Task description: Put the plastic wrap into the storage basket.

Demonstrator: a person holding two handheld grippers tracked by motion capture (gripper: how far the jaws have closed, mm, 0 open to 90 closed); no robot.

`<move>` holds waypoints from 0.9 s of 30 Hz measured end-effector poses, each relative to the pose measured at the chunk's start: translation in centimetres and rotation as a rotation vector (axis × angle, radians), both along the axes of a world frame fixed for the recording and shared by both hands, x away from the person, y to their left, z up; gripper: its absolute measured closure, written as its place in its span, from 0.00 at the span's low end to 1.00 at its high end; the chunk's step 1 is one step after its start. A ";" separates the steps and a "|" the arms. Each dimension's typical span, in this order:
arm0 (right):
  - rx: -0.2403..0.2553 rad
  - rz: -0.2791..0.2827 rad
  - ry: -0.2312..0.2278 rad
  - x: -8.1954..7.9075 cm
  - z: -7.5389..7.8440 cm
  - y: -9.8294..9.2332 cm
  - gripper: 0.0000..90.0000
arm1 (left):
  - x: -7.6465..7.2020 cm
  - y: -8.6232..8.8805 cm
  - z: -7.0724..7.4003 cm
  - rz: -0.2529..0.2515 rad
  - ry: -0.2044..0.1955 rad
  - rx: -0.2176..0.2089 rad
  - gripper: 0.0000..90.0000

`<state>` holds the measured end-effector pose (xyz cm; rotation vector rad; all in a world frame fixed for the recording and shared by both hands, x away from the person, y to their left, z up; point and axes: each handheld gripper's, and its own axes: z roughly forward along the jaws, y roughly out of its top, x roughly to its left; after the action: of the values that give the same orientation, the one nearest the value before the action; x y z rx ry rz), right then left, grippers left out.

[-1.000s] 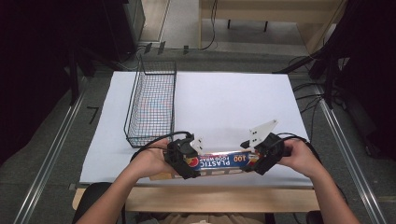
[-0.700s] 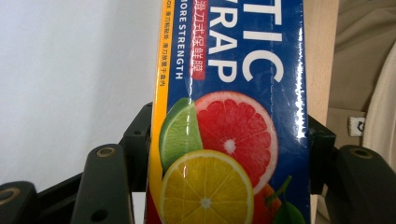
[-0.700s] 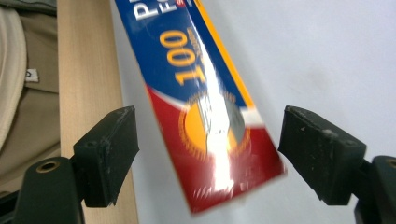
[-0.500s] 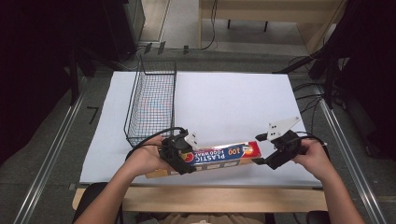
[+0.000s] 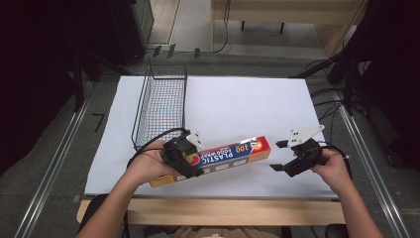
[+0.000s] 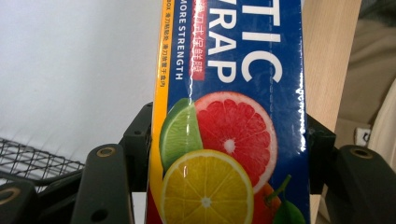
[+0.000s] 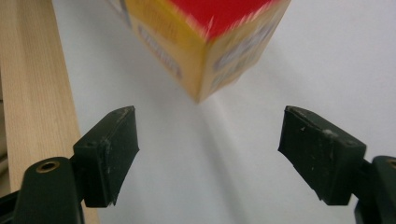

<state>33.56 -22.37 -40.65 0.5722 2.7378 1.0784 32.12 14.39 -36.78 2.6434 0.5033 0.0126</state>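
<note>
Now the right gripper [image 5: 283, 156] has let go of the plastic wrap box [image 5: 233, 152] and drawn back toward the table's right side, its jaws having just been opening and now spread wide with nothing between them, the box's end a little beyond them. Meanwhile the left gripper [image 5: 184, 157] pinches the box's left end alone, holding it tilted just above the white table cover [image 5: 247, 104], beside the wire basket [image 5: 161, 106]. Judging from this, the left hand alone will carry the box onward, perhaps into the basket.
</note>
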 end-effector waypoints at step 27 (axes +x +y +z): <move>-0.026 -0.045 0.044 0.5 -2.9 2.2 0.23 | 2.3 2.7 1.9 0.268 -0.037 -0.073 0.44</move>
<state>34.05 -20.15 -43.56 0.6580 2.7575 1.0308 34.46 17.05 -34.88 2.4820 0.8249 0.1227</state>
